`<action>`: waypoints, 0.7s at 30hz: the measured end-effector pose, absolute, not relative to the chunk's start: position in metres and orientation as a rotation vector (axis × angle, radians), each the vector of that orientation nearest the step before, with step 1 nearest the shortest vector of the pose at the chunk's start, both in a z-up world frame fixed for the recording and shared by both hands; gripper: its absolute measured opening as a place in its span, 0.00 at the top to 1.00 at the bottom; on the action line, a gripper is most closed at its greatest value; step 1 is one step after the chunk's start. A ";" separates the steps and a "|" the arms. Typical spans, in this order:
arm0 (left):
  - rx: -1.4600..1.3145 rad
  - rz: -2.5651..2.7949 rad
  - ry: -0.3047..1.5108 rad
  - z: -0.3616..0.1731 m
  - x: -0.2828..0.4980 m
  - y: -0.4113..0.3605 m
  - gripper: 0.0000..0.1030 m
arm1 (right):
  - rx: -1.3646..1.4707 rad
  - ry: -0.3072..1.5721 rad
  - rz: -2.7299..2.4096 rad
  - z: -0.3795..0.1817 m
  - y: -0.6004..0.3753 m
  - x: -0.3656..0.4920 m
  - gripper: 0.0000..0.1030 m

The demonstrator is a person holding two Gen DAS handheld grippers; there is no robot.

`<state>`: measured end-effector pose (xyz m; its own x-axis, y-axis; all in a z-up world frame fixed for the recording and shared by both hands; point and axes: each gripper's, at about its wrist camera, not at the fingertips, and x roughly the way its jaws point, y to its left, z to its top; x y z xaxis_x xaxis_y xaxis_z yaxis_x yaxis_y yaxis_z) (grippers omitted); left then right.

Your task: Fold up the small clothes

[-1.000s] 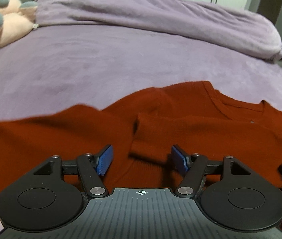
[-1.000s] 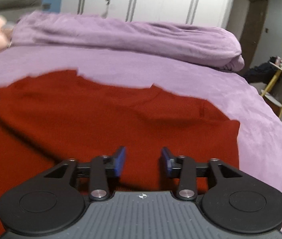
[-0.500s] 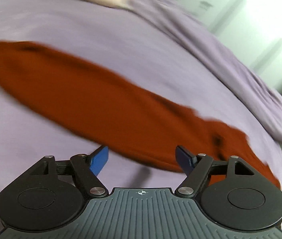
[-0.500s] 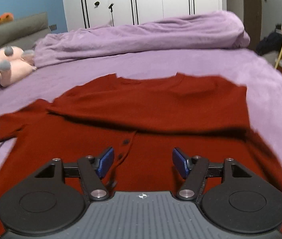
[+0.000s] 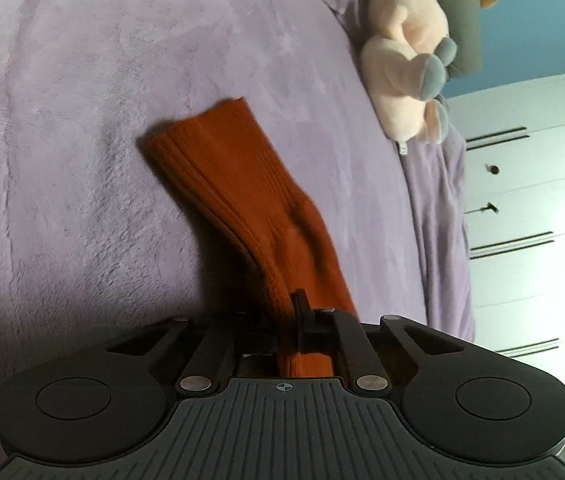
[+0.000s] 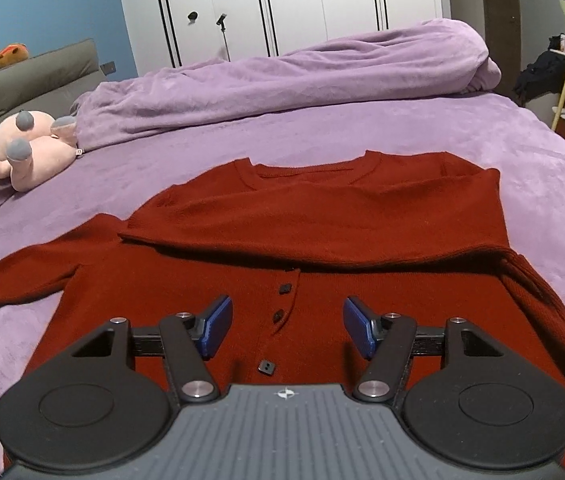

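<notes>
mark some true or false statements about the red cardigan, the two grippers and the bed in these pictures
1. The left gripper is shut on the ribbed cuff of the rust-red knitted cardigan's sleeve. True.
2. The right gripper is clamped on the cardigan's hem. False: its blue pads stand apart above the button placket, holding nothing.
3. The rust-red knitted cardigan lies on a purple plush bedspread. True.
4. The pink plush toy sits on top of the cardigan. False: it lies apart, near the grey headboard.
5. One sleeve is already folded across the chest. True.
</notes>
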<state>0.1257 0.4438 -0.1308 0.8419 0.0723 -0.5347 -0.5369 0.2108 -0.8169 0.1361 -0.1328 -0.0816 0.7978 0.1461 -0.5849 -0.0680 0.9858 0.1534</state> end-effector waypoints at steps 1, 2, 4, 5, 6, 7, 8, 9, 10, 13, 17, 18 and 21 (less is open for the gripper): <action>-1.237 0.445 0.436 -0.123 0.125 0.443 0.92 | 0.131 0.641 0.111 -0.082 -0.134 0.136 0.40; -1.151 0.438 0.442 -0.111 0.129 0.435 0.92 | 0.137 0.643 0.104 -0.083 -0.136 0.135 0.41; -0.978 0.382 0.441 -0.080 0.141 0.413 0.92 | 0.154 0.641 0.093 -0.084 -0.141 0.134 0.41; -0.912 0.346 0.439 -0.065 0.147 0.399 0.92 | 0.160 0.638 0.088 -0.084 -0.143 0.134 0.43; -0.845 0.293 0.429 -0.047 0.155 0.380 0.92 | 0.165 0.635 0.081 -0.084 -0.145 0.133 0.44; -0.783 0.230 0.416 -0.029 0.164 0.359 0.92 | 0.171 0.632 0.076 -0.083 -0.147 0.133 0.44; -0.726 0.161 0.402 -0.012 0.172 0.336 0.92 | 0.179 0.628 0.071 -0.083 -0.149 0.132 0.44; -0.679 0.097 0.393 0.003 0.180 0.310 0.92 | 0.191 0.622 0.063 -0.082 -0.152 0.131 0.45; -0.633 0.033 0.392 0.015 0.189 0.284 0.92 | 0.204 0.616 0.060 -0.081 -0.155 0.130 0.45; -0.529 -0.134 0.423 0.034 0.216 0.198 0.91 | 0.228 0.600 0.054 -0.078 -0.163 0.127 0.45; -0.429 -0.251 0.569 0.011 0.246 0.102 0.46 | 0.260 0.609 0.052 -0.075 -0.175 0.127 0.45; -0.439 -0.259 0.637 -0.002 0.250 0.087 0.51 | 0.276 0.621 0.055 -0.075 -0.179 0.128 0.45; -0.468 -0.248 0.711 -0.028 0.240 0.077 0.50 | 0.344 0.652 0.117 -0.074 -0.191 0.136 0.45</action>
<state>0.2402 0.0769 -0.0284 0.7345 -0.3722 -0.5674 0.0606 0.8688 -0.4915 0.1364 -0.1912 -0.0741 0.7907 0.2132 -0.5739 0.0006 0.9371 0.3490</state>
